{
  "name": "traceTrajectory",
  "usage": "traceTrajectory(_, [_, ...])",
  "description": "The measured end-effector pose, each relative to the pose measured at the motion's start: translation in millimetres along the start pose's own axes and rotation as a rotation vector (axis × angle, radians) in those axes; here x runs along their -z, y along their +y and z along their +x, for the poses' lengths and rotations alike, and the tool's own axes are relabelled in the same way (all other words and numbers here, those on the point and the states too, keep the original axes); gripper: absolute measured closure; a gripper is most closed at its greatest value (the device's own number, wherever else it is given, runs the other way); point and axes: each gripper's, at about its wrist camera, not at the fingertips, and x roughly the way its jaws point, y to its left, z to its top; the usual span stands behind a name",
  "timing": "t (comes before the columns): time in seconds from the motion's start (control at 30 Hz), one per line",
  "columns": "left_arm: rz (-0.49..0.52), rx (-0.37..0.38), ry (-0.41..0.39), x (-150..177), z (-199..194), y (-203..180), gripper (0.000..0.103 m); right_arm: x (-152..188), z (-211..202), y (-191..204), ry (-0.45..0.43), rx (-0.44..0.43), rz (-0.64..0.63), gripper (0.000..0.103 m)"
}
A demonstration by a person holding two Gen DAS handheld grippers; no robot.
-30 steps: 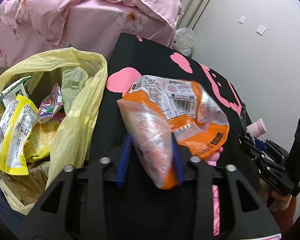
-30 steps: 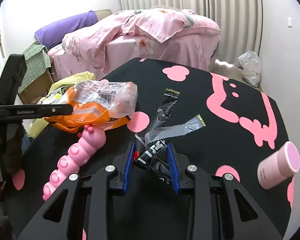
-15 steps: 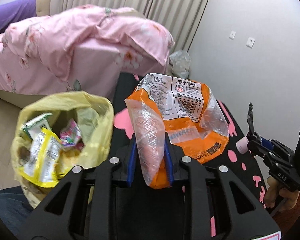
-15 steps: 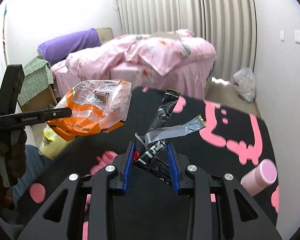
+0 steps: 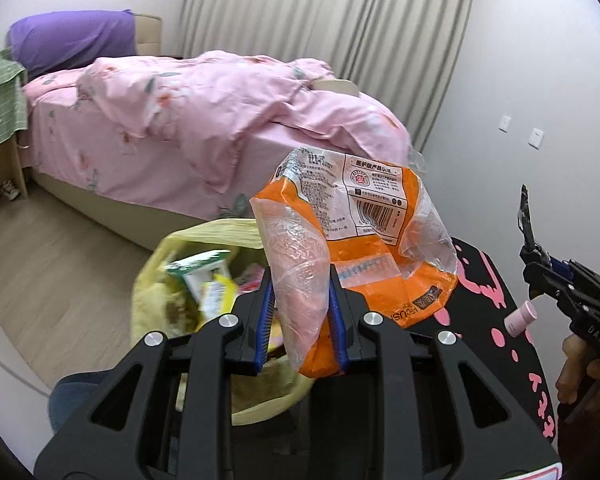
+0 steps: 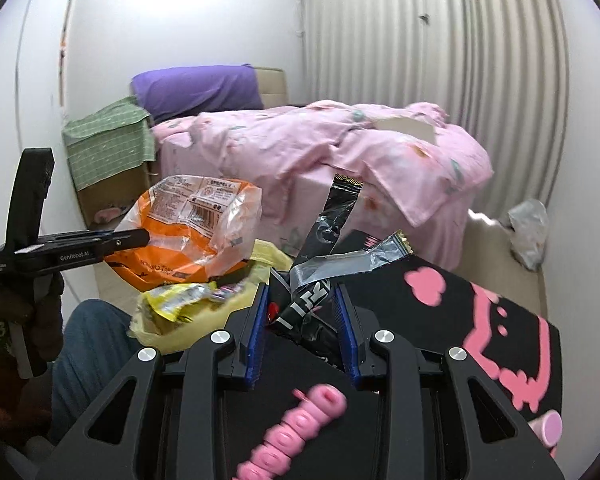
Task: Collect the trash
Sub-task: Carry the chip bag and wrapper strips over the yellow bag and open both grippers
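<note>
My left gripper is shut on an orange and clear plastic package and holds it in the air above the open yellow trash bag, which holds several wrappers. The package also shows in the right wrist view. My right gripper is shut on a bundle of black and silver wrappers, raised above the black table near the yellow bag. The right gripper also shows at the right edge of the left wrist view.
A pink bed stands behind the bag. A pink cylinder and a pink bumpy toy lie on the black table with pink shapes. A cardboard box under green cloth stands by the wall.
Both grippers have lifted their trash up off the table. The left one has carried the orange package left, over the yellow bag. The right one has moved toward the bag too.
</note>
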Motion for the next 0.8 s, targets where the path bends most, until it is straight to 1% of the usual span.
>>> traceTrajectory(0.2, [-0.028, -0.063, -0.036, -1, -15, 30, 0.079, -16, 16, 30, 0.013, -0.052, -0.040, 0.072])
traceTrajectory(0.27, [-0.051, -0.079, -0.047, -2, -17, 40, 0.079, -20, 23, 36, 0.023, -0.065, -0.049, 0.072])
traceTrajectory(0.33, [-0.068, -0.100, -0.040, -2, -12, 50, 0.079, -25, 33, 41, 0.036, -0.076, -0.060, 0.072])
traceTrajectory(0.37, [-0.073, -0.111, -0.025, -1, -7, 55, 0.079, -26, 38, 42, 0.042, -0.084, -0.061, 0.072])
traceTrajectory(0.43, [-0.072, -0.127, 0.033, 5, 9, 62, 0.079, -30, 50, 42, 0.056, -0.111, -0.050, 0.072])
traceTrajectory(0.53, [-0.034, -0.172, 0.147, 20, 39, 64, 0.079, -34, 67, 42, 0.074, -0.147, -0.039, 0.072])
traceTrajectory(0.57, [-0.020, -0.184, 0.181, 26, 49, 63, 0.079, -35, 81, 44, 0.088, -0.170, -0.044, 0.072])
traceTrajectory(0.63, [0.002, -0.190, 0.243, 38, 69, 63, 0.079, -38, 94, 46, 0.100, -0.185, -0.058, 0.072])
traceTrajectory(0.67, [0.011, -0.191, 0.266, 42, 78, 63, 0.079, -40, 108, 48, 0.113, -0.193, -0.080, 0.072])
traceTrajectory(0.7, [0.023, -0.196, 0.281, 46, 87, 63, 0.079, -40, 114, 49, 0.118, -0.196, -0.088, 0.072])
traceTrajectory(0.77, [0.035, -0.195, 0.287, 47, 97, 62, 0.079, -46, 135, 49, 0.136, -0.208, -0.103, 0.072])
traceTrajectory(0.8, [0.031, -0.185, 0.296, 45, 102, 63, 0.081, -48, 140, 49, 0.142, -0.213, -0.105, 0.072])
